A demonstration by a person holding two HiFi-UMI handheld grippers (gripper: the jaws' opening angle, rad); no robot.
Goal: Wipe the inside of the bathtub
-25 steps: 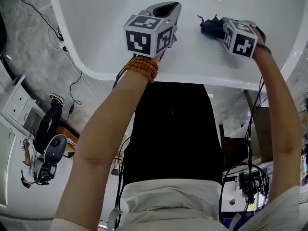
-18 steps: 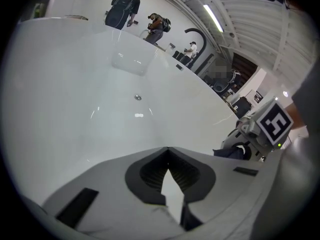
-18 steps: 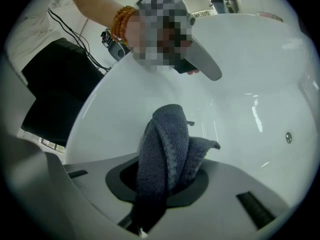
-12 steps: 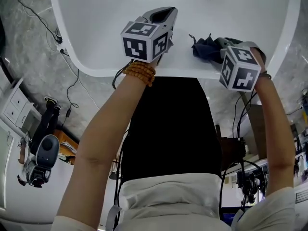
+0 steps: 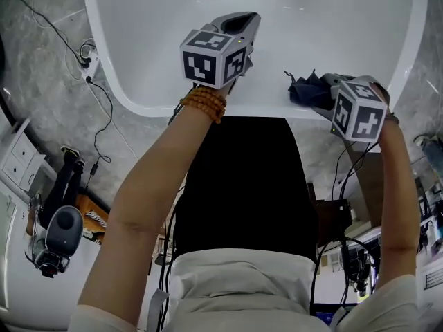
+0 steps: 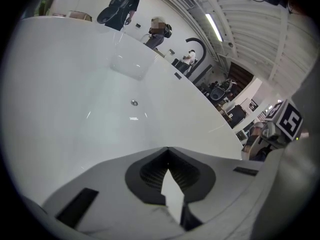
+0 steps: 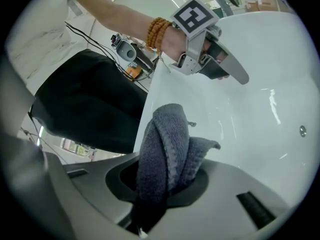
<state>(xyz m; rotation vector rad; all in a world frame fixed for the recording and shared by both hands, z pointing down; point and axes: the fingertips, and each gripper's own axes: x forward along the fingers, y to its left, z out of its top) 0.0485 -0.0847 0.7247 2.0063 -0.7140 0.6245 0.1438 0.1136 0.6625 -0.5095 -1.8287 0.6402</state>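
Plainly the wipe is in hand, though how much of it is done cannot be read off the surface. The right gripper (image 5: 313,94) is clamped on a dark grey cloth (image 7: 166,143), which is bunched in a thick fold between its jaws and sticks out past the tips. In the head view the cloth lies against the bathtub (image 5: 325,26) on the inner wall just under the near rim, directly ahead of this gripper.

The left gripper (image 5: 237,25) hangs off to the right gripper's left, over the same near end. Its jaws are brought together at the tips with nothing between them — it takes no part in the wiping.

Ahead of the left gripper the white basin runs away to the drain (image 6: 134,102) and the far end, all of it glossy and even. No streak, foam or dirt shows, so wiped and unwiped parts look the same.

My reading: the cloth is working only the near wall at this moment. The floor around the drain, the long sides and the far end lie well ahead of both grippers — those stretches may yet need a pass.
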